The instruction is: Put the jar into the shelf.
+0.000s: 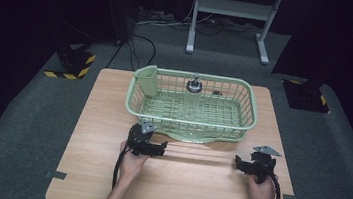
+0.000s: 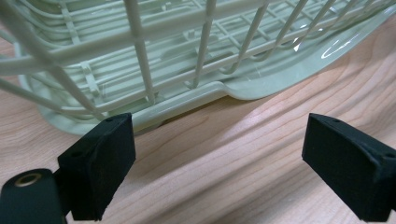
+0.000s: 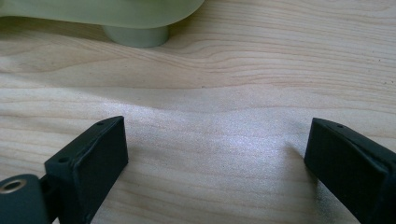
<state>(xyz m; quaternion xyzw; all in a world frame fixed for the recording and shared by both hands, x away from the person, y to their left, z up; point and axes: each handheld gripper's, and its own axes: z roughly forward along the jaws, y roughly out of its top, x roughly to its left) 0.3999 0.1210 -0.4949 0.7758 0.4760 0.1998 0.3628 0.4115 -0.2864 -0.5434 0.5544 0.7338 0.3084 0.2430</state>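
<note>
1. A pale green basket [image 1: 247, 103] sits at the centre of the high view, on the far half of a wooden table [image 1: 101, 121].
2. A small cup [image 1: 146, 79] of the same green hangs inside the basket's upper left corner.
3. A clear bottle [image 1: 194, 89] with a dark top stands upright inside the basket, near its far wall, a little left of the middle.
4. The left gripper [image 1: 163, 148] lies low over the table at lower centre-left of the high view, just beside the basket's near edge, held by the left hand [image 1: 132, 162].
5. In the left gripper view, the basket [image 2: 187, 70] fills the upper half, its base rim close ahead of the left pad; the jaws stand spread wide with only bare wood [image 2: 224, 172] between them.
6. The right gripper [image 1: 237, 163] is at lower right of the high view, near the basket's right corner, in the right hand [image 1: 260, 192].
7. In the right gripper view, its jaws are also spread wide over bare table [image 3: 210, 140], gripping nothing; a foot of the basket [image 3: 136, 35] shows at upper left.
</note>
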